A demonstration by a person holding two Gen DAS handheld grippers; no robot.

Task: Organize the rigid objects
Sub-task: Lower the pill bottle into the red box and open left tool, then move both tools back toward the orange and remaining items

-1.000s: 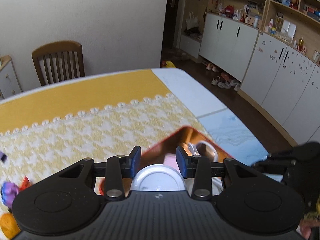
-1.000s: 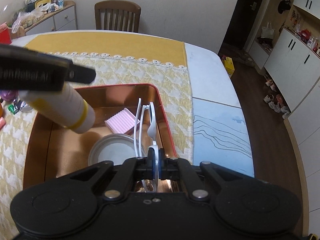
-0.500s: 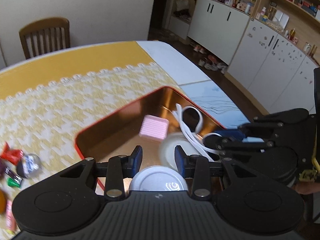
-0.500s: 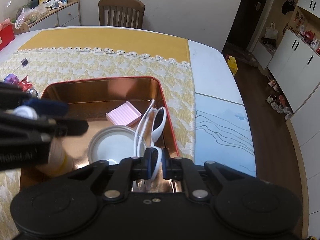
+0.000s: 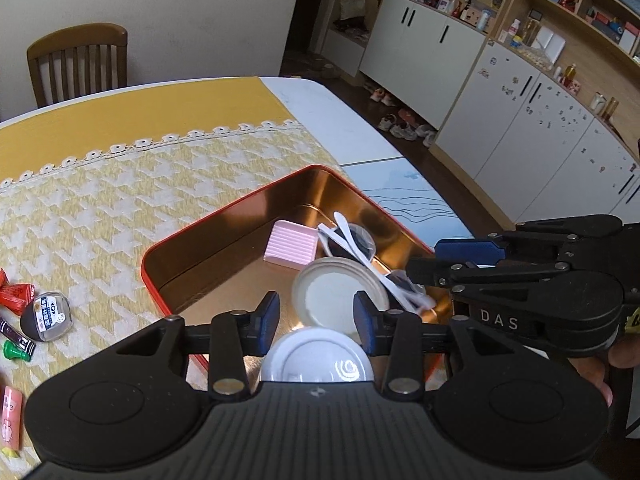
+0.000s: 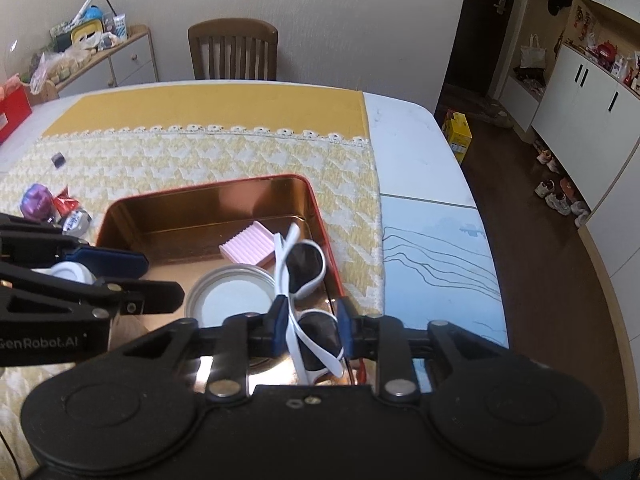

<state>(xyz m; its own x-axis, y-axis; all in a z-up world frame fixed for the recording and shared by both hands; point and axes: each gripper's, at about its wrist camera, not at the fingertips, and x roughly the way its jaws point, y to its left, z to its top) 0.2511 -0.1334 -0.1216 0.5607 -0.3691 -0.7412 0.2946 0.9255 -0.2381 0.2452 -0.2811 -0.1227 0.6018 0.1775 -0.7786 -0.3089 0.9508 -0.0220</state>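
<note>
Red tin (image 6: 316,216), landmark, on tabletop: holds pink ridged block (image 6: 248,246), round lid (image 6: 230,296), white sunglasses (image 6: 306,280).
Right claw (image 6: 312,330): opening, pads clear of sunglasses, apparently releasing them inside.
Left claw (image 5: 316,316): opening around white-capped bottle (image 5: 318,356), lowered into tin's near end.

Left gripper (image 5: 316,318) pointing steeply down, jaws opening, white-capped bottle (image 5: 318,356) sitting between pads. Right gripper (image 6: 312,326) angling down alongside, jaws opening, pads clearing white sunglasses (image 6: 308,300) lying between them. Fingers (image 5: 596,376) wrapping right handle.
</note>
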